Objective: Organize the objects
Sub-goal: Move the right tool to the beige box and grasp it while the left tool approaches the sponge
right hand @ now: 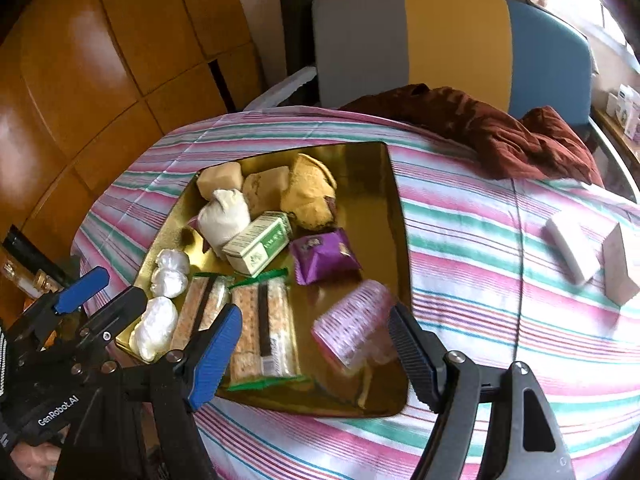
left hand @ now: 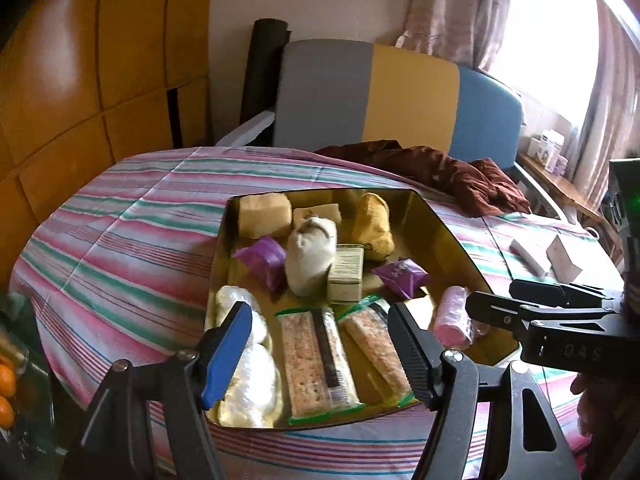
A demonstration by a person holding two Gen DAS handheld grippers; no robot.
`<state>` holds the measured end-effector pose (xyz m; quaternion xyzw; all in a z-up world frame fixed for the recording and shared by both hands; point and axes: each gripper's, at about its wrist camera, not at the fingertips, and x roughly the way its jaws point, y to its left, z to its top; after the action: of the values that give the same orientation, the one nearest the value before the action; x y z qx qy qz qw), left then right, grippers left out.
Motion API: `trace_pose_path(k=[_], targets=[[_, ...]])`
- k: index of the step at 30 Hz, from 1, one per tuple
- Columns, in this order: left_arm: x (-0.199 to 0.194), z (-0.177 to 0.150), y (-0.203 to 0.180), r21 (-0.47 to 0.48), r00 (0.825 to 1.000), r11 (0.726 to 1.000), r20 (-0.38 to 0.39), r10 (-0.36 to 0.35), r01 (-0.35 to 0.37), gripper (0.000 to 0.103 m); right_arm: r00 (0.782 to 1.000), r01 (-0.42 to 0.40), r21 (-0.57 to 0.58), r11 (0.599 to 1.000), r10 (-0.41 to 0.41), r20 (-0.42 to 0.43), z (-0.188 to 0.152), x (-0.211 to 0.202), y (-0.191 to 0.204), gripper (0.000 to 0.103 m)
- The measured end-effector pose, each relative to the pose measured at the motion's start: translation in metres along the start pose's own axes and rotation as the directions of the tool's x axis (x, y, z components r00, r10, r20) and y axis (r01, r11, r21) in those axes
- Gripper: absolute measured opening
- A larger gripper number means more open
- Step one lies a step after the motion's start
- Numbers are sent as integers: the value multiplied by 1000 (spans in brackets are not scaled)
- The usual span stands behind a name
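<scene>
The bed (right hand: 480, 240), under a pink, white and green striped sheet, carried everything. A maroon cloth (right hand: 500, 136) lay crumpled along its far edge at one o'clock of the gold tray (right hand: 394, 216), well apart from it. The tray sat toward the bed's left half, its near rim close to the bed's near edge; bare sheet lay open on its three o'clock side, out to a white block (right hand: 570, 250) and a pale box (right hand: 622, 264) near the right edge.

Inside the tray, two long cracker packs (right hand: 264, 328) lay side by side at six o'clock, a pink ribbed roll (right hand: 352, 324) at four o'clock (blurred in the right view), white wrapped lumps (right hand: 158, 320) along the eight o'clock rim, and a green-and-white carton (right hand: 258, 250) near the centre.

The left tool (left hand: 320, 354) hung over the cracker packs, jaws apart, clamped on nothing. The right tool (right hand: 316, 354) hung with the pink roll seen between its spread, empty jaws.
</scene>
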<state>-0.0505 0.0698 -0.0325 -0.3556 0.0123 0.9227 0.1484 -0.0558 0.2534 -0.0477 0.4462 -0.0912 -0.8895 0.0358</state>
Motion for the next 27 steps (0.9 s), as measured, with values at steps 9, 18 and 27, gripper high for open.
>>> trace_pose_path(k=[9,18,27], targets=[[-3,-2,-23,62,1000,998,-3,-26,26,72,999,51,76,996,-52,12,-10,-16,-36,77],[-3,4,-52,133,998,989,-5,-60,60,73,990,137,173,975,-139,0,-14,-30,-90,77],[2,9,-89,207,993,971,-20,-120,122,75,968,249,297,922,-249,-39,-22,-52,-168,77]])
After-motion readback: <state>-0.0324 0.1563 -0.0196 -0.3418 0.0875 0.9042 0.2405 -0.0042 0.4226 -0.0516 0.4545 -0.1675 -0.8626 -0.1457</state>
